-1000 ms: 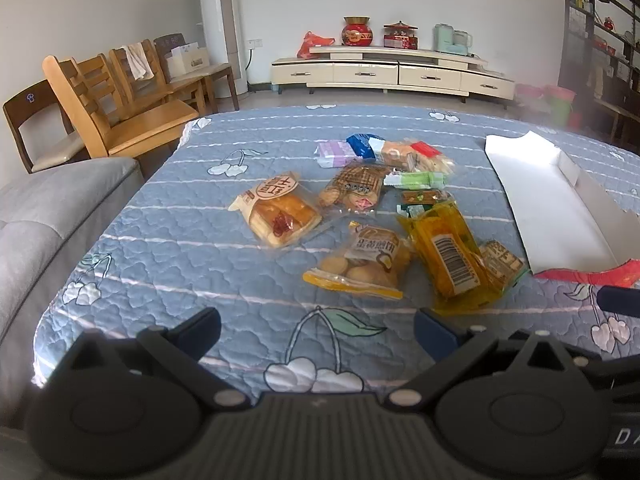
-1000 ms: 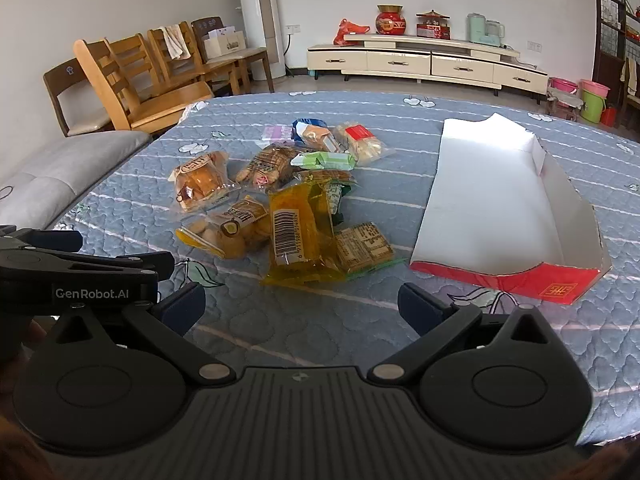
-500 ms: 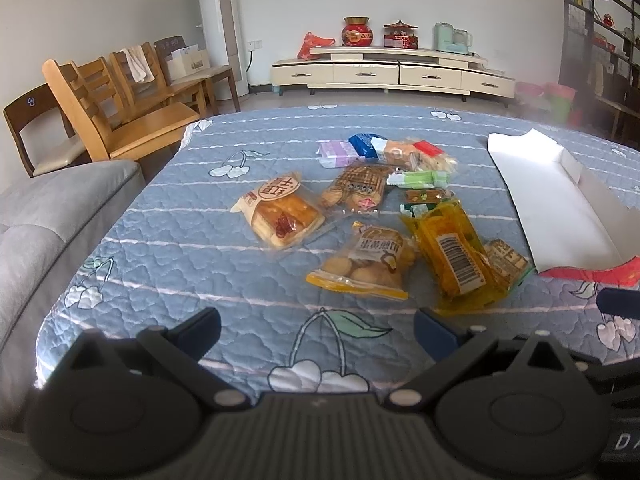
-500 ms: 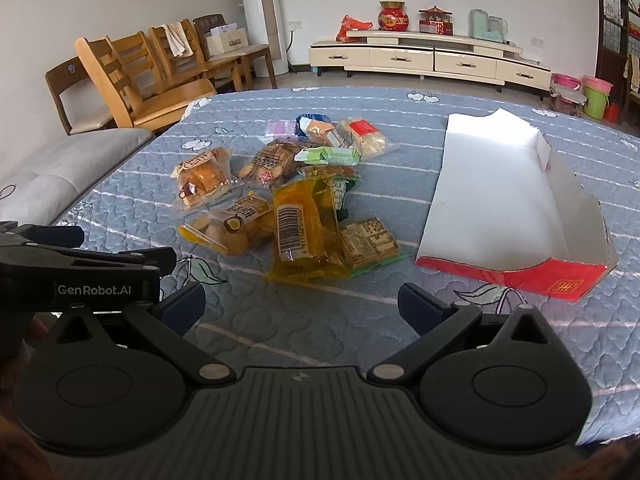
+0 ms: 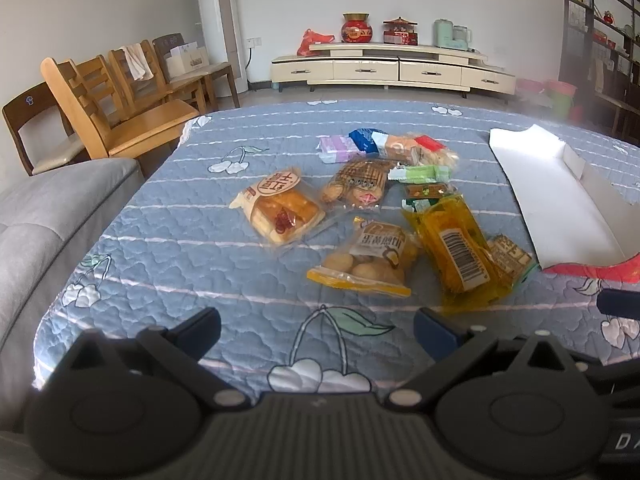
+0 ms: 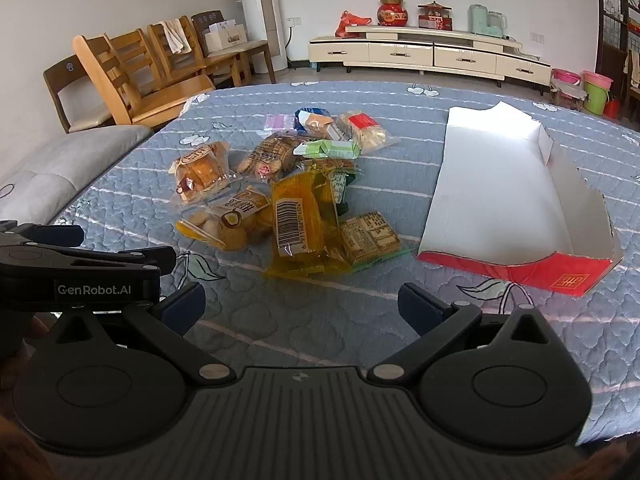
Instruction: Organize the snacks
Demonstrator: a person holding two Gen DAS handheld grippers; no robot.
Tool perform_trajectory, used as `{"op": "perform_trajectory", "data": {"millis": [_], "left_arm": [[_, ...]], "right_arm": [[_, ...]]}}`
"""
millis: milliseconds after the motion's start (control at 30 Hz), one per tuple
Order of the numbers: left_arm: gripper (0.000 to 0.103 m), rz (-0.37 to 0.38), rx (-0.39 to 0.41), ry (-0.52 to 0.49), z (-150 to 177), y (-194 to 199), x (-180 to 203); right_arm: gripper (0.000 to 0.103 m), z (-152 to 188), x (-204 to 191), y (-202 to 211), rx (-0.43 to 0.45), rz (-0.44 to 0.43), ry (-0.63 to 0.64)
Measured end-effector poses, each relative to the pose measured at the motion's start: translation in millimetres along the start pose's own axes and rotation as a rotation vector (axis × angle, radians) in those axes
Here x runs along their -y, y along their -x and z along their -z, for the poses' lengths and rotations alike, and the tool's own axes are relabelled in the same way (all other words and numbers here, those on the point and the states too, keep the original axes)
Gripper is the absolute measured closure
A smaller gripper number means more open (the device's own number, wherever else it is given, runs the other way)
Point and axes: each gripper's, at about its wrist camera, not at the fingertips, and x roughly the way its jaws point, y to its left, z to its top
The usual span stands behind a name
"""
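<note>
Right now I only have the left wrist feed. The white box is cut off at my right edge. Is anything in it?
Observer: No. In the right wrist view the whole white box shows, and its inside is bare.
Operator: What is the red strip at its near end?
Observer: The red front wall, with a gold emblem near its right corner.
Operator: Dark thing at my right edge, what is that?
Observer: A finger of the right gripper; its jaws stand wide apart with nothing between them, over the quilt.
Operator: Is my gripper clear of the snacks?
Observer: Yes. The left gripper is open, short of the egg-yolk snack bag.
</note>
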Motion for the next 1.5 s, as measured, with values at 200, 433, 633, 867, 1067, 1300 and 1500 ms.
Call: {"op": "perform_trajectory", "data": {"millis": [200, 433, 633, 867, 1067, 1300, 1500], "left_arm": [[0.001, -0.003, 0.000, -0.001, 0, -2, -1], [0.001, -0.002, -0.002, -0.001, 1, -3, -1], [0.001, 0.000, -0.007, -0.002, 2, -6, -1], [0.001, 0.010, -0.010, -0.029, -3, -19, 2], [0.001, 0.026, -0.024, -0.092, -15, -45, 11], [0.002, 0.070, -0.045, -0.135, -29, -78, 22], [0.037, 0.136, -0.053, -0.109, -33, -93, 19]], "right_arm": [[0.000, 0, 0, -1, -0.005, 0.000, -0.001], [0.000, 0, 0, -1, -0.008, 0.001, -0.002], [0.000, 0, 0, -2, -0.014, 0.003, -0.005], [0.000, 0, -2, -6, -0.024, 0.007, 0.007], [0.000, -1, 3, -10, -0.025, 0.023, -0.001], [0.000, -5, 11, -21, -0.036, 0.033, -0.014], [0.000, -13, 14, -35, -0.043, 0.015, -0.003]]}}
